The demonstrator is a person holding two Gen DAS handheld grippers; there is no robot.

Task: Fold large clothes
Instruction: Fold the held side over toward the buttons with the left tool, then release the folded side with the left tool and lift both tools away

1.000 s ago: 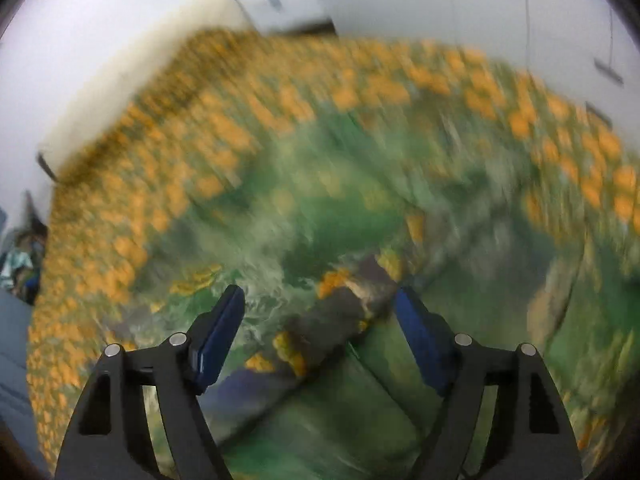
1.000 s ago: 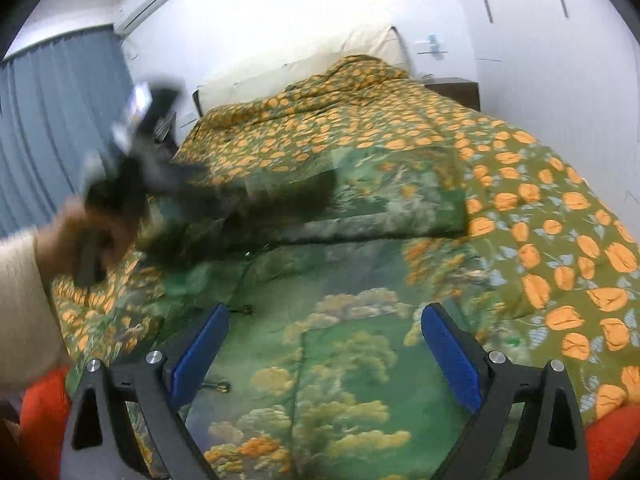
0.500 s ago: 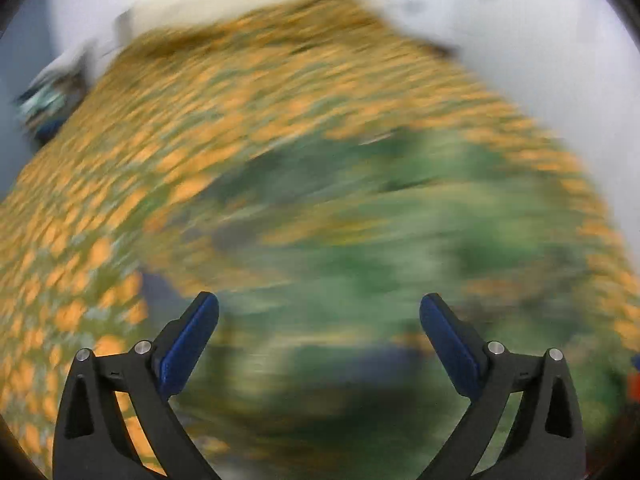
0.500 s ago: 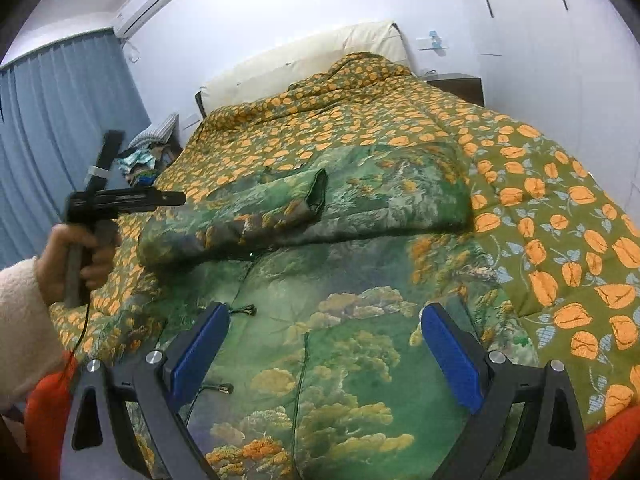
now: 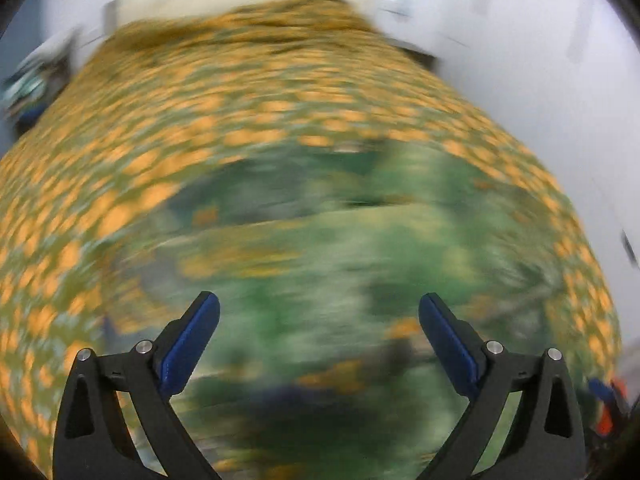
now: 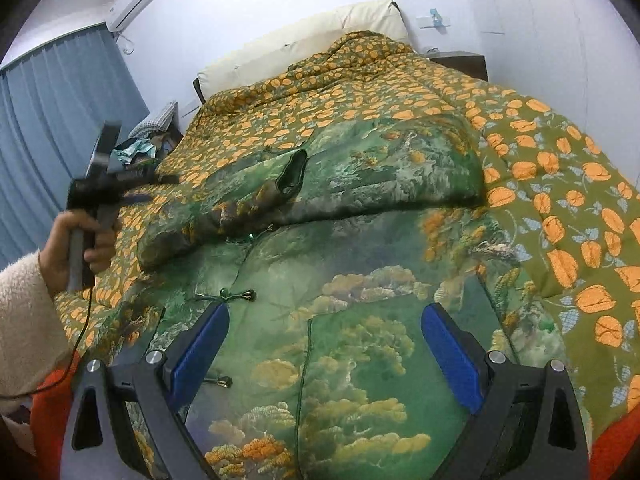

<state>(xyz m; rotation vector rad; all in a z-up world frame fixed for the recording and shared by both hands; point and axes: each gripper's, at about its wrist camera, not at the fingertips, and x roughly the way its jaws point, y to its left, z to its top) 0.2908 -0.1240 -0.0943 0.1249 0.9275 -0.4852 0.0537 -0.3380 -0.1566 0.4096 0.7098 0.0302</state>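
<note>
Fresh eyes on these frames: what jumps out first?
A large green robe printed with clouds and trees lies spread across the near end of the bed, one sleeve folded across its upper part. Under it runs an olive quilt dotted with orange flowers. At the left edge a hand holds the left gripper above the bed, nothing between its fingers.

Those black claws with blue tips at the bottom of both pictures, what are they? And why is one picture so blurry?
They are grabbing tools. A person holds one in each hand, and each carries a camera looking out between its jaws. The sharp picture comes from the right gripper; it also shows the left gripper in the person's hand. The blurry picture is from the left gripper's own camera. On the bed's orange-flowered quilt lies a green robe, with one sleeve folded across it. Both grippers are open and hold nothing.
</note>
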